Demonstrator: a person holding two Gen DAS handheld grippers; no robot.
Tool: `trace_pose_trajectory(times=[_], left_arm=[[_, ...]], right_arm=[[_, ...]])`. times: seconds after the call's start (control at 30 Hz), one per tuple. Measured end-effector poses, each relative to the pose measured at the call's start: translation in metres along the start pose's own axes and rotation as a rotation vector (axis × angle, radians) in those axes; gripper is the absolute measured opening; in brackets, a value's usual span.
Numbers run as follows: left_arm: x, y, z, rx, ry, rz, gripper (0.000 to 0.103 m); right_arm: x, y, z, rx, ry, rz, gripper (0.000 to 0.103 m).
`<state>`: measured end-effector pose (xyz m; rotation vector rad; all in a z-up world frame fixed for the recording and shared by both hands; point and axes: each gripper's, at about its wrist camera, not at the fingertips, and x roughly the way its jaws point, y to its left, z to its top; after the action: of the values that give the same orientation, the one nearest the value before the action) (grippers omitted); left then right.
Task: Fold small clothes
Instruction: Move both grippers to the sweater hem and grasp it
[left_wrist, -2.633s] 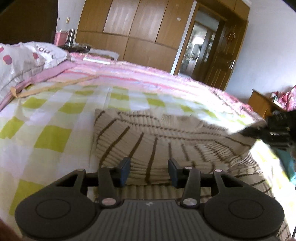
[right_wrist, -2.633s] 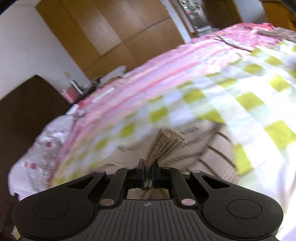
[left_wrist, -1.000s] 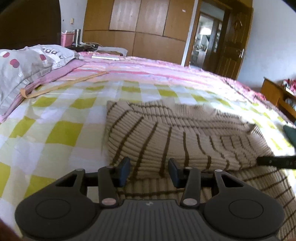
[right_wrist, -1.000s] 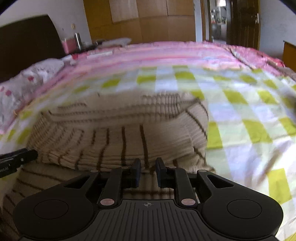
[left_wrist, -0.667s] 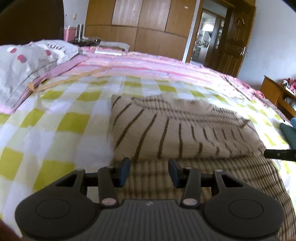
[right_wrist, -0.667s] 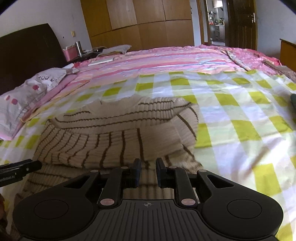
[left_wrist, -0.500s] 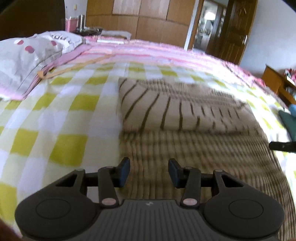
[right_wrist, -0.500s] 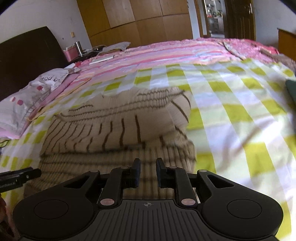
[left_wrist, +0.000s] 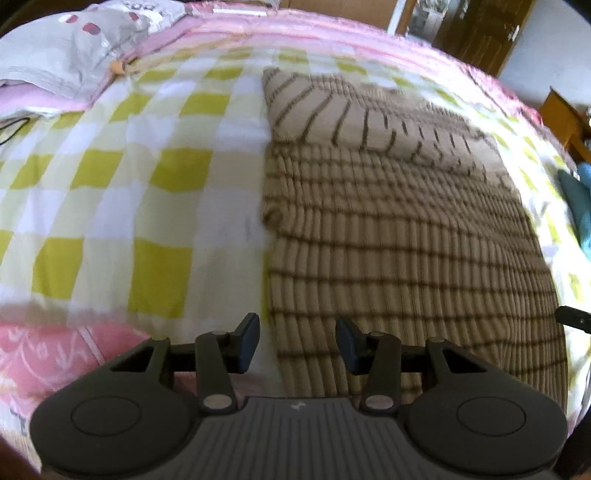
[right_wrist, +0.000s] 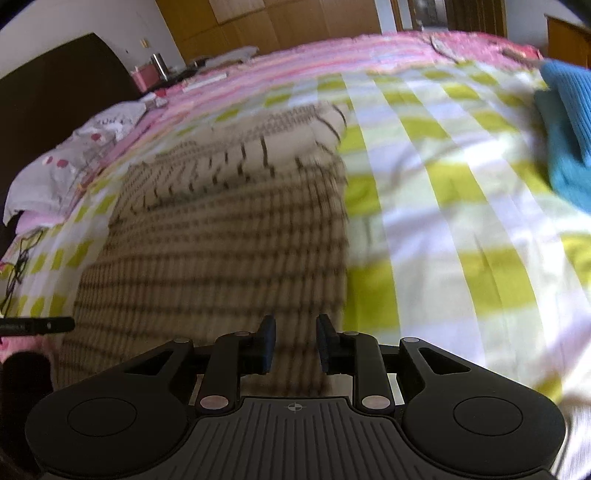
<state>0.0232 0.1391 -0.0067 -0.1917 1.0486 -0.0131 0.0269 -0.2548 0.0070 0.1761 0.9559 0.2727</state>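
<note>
Sweater (left_wrist: 399, 236): a beige ribbed knit with thin brown stripes, spread flat on the bed's yellow-and-white checked cover (left_wrist: 122, 192); its far end is already folded back toward the near part.
Long axis: runs away from both cameras, from the near hem at the bed's edge up to the folded band.
Left claw (left_wrist: 296, 343): spread, nothing between the pads; it hangs over the sweater's near left corner, one pad above the cover, the other above the knit.
Right claw (right_wrist: 294, 345): jaws opening, nothing pinched; it sits over the sweater's near right corner, the knit's right edge just beside its outer pad.
Relation that counts: the near hem lies directly below and ahead of both claws, one corner to each, so neither hand is clearly closer.
Likely next step: each claw takes its own corner.
Beyond: a blue garment (right_wrist: 565, 122) lies well apart to the right; a pillow (left_wrist: 62, 55) sits at far left.
</note>
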Motion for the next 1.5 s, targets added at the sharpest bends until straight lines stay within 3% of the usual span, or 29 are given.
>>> trace_pose_trajectory(times=[0.23, 0.5, 0.77, 0.87, 1.13, 1.3, 1.5], left_arm=[[0.001, -0.018, -0.016, 0.062, 0.079, 0.010, 0.050], [-0.002, -0.016, -0.032, 0.020, 0.169, -0.010, 0.050], [-0.002, -0.017, -0.035, 0.021, 0.188, -0.015, 0.050], [-0.002, -0.017, -0.035, 0.023, 0.185, -0.020, 0.046], [-0.006, -0.014, -0.037, 0.010, 0.176, -0.054, 0.018], [-0.010, -0.009, -0.036, -0.027, 0.155, -0.100, 0.015], [-0.022, 0.006, -0.032, -0.143, 0.059, -0.254, 0.014]], right_arm=[[-0.010, -0.015, -0.027, 0.046, 0.076, -0.013, 0.024], [-0.013, -0.016, -0.040, 0.068, 0.126, 0.045, 0.026], [-0.016, -0.015, -0.049, 0.095, 0.152, 0.098, 0.027], [-0.016, -0.014, -0.050, 0.098, 0.149, 0.107, 0.027], [-0.012, -0.016, -0.051, 0.132, 0.161, 0.152, 0.023], [-0.011, -0.022, -0.054, 0.205, 0.156, 0.207, 0.009], [-0.019, -0.029, -0.052, 0.331, 0.072, 0.321, 0.007]])
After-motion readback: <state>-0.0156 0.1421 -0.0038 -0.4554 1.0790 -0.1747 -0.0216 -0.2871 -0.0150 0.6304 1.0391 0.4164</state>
